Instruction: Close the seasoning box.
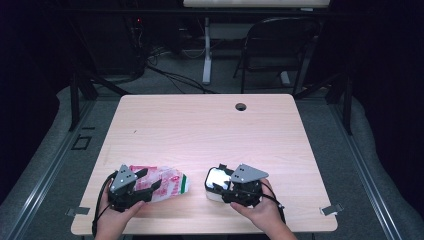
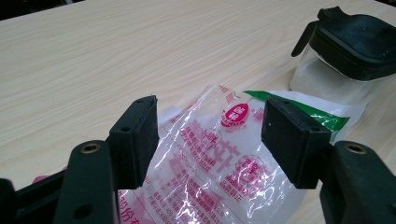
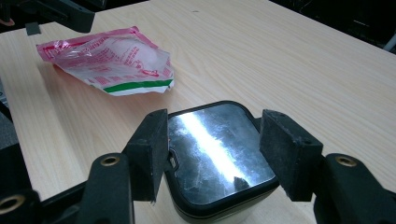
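Note:
A clear plastic bag (image 1: 169, 184) printed in red and pink with a green stripe lies crumpled near the table's front left. My left gripper (image 1: 147, 179) hovers over it, open, and the bag (image 2: 219, 177) shows below and between the spread pads (image 2: 140, 135) without being pinched. A small clear container (image 1: 214, 186) with a glossy black lid, holding something white, stands at the front middle. My right gripper (image 1: 223, 176) straddles it. Its pads (image 3: 149, 149) flank the lid (image 3: 215, 154) at the sides, jaws at full width, and I see no squeeze on it.
The light wooden table (image 1: 210, 125) has a cable hole (image 1: 241, 106) near its far edge. The bag (image 3: 112, 60) lies just left of the container (image 2: 336, 70). A folding chair (image 1: 280, 45) and a desk leg stand on the floor beyond the table.

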{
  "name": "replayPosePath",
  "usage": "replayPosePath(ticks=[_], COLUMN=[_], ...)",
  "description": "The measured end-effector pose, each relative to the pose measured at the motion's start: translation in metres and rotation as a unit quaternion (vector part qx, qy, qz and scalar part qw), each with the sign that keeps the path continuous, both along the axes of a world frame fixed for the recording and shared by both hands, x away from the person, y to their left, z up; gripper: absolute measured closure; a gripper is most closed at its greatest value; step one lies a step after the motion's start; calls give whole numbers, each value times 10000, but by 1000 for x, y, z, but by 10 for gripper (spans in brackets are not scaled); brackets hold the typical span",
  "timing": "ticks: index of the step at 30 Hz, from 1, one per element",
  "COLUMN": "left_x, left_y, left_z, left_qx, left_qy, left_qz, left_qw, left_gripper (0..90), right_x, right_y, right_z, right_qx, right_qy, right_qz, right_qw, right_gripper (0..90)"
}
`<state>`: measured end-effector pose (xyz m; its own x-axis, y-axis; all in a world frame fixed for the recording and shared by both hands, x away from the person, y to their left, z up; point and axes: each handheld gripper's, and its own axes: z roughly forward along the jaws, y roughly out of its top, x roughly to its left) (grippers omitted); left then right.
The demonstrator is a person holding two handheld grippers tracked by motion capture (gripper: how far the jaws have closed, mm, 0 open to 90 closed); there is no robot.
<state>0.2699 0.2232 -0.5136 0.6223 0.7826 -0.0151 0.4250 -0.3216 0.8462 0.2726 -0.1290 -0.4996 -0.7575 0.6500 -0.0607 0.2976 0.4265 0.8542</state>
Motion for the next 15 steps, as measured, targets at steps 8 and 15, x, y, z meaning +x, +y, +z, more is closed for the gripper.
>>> replayPosePath(ticks=[8, 15], left_x=[1, 2], left_y=[2, 5], left_z=[-1, -2], left_qx=[-34, -39], left_qy=[-1, -22], left_qz=[36, 99], left_qw=[10000, 9999], left_gripper=[364, 364], right_x=[5, 9], right_y=[-9, -19], right_z=[2, 2], right_qx=[199, 280], right_qy=[102, 174], right_qz=[-176, -333], right_qw=[9996, 9989], right_gripper=[422, 420])
